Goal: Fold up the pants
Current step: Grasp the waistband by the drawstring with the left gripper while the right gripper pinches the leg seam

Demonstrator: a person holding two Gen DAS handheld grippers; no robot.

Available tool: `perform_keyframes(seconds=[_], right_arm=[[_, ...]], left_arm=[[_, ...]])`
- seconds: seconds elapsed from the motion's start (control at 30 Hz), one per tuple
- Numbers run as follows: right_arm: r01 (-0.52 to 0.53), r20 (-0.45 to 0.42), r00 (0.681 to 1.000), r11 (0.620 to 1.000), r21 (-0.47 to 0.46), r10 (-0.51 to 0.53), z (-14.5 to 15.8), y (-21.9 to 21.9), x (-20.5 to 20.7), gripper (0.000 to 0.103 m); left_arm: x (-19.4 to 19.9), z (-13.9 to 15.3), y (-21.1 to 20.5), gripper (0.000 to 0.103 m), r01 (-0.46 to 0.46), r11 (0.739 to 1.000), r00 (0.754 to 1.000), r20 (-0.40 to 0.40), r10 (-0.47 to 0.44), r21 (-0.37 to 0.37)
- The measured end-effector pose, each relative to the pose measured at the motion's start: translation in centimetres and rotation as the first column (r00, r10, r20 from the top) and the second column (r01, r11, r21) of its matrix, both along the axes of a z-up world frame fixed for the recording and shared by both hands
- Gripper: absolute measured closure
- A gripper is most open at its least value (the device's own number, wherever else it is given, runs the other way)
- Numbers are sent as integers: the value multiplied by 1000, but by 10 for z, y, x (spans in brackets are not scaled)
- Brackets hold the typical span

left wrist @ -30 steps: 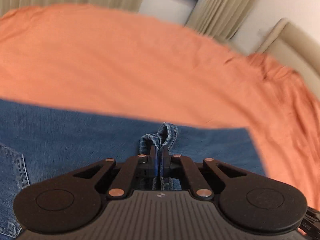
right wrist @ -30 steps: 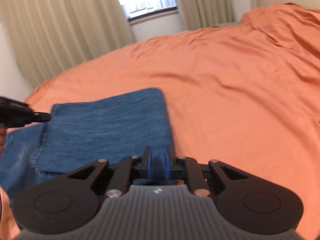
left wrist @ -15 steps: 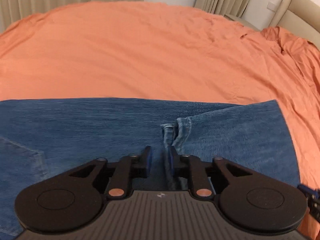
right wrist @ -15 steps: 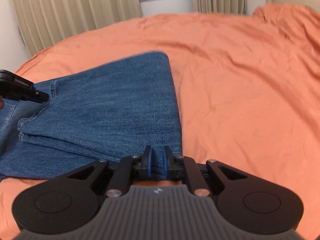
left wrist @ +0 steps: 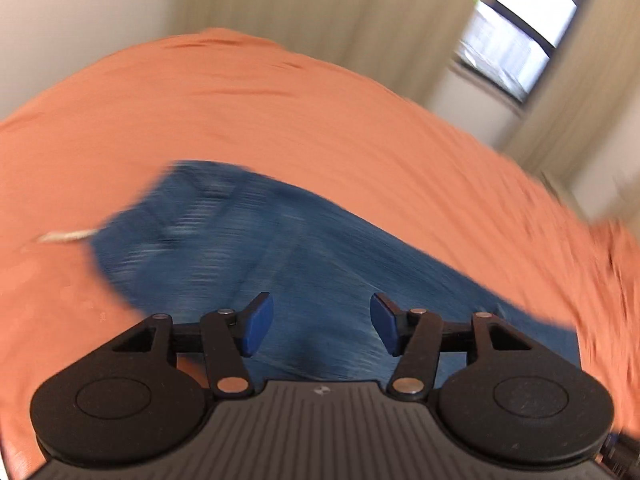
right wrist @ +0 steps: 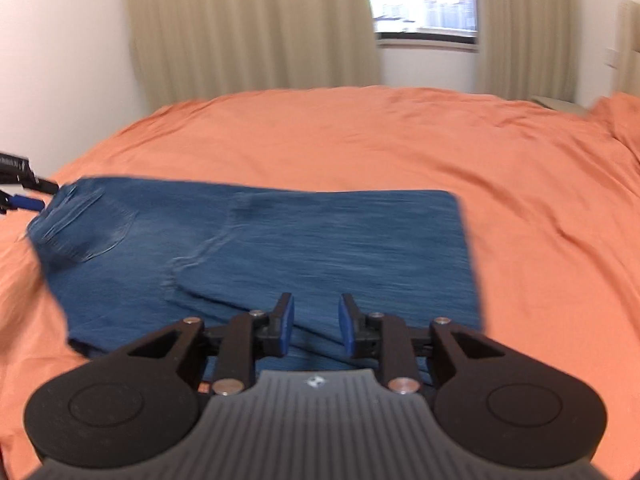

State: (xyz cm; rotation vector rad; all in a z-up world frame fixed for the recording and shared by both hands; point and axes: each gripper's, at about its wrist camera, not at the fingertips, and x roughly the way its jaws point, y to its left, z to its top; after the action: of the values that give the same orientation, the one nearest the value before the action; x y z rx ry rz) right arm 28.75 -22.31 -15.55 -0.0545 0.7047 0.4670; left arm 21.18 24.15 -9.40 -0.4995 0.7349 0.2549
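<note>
Blue denim pants (right wrist: 280,248) lie folded over on the orange bed, leg end laid toward the waist, back pocket (right wrist: 90,228) at the left. My right gripper (right wrist: 316,330) is open and empty just above the near edge of the pants. In the left wrist view the pants (left wrist: 280,248) are blurred by motion. My left gripper (left wrist: 322,328) is open and empty above them. The left gripper also shows at the far left edge of the right wrist view (right wrist: 20,188), beside the waistband.
The orange bedspread (right wrist: 520,200) covers the whole bed, rumpled at the far right. Beige curtains (right wrist: 248,28) and a window (right wrist: 424,0) stand behind the bed. A pale string or tag (left wrist: 66,236) lies by the pants' left end.
Both grippers have opened and let go of the denim. The leg end now lies flat on the pants. Both grippers have pulled back, and the left one has swung sharply.
</note>
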Motion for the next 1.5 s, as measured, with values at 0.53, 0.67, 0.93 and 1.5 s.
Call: perform_keyframes(seconds=[0.53, 0.67, 0.93, 1.5], right_arm=[[-179, -166, 973, 977, -111, 160, -8, 107, 75, 83], [-238, -175, 962, 958, -160, 209, -7, 120, 96, 83], [-298, -209, 944, 932, -206, 256, -19, 153, 150, 83], [-209, -236, 957, 966, -151, 171, -4, 132, 152, 92]], left_arm=[[-29, -105, 137, 28, -386, 814, 904, -3, 427, -434], [-19, -117, 146, 26, -363, 816, 903, 48, 428, -449], [-2, -114, 157, 65, -321, 854, 922, 71, 381, -408], [-2, 28, 75, 84, -122, 987, 943, 298, 149, -107]])
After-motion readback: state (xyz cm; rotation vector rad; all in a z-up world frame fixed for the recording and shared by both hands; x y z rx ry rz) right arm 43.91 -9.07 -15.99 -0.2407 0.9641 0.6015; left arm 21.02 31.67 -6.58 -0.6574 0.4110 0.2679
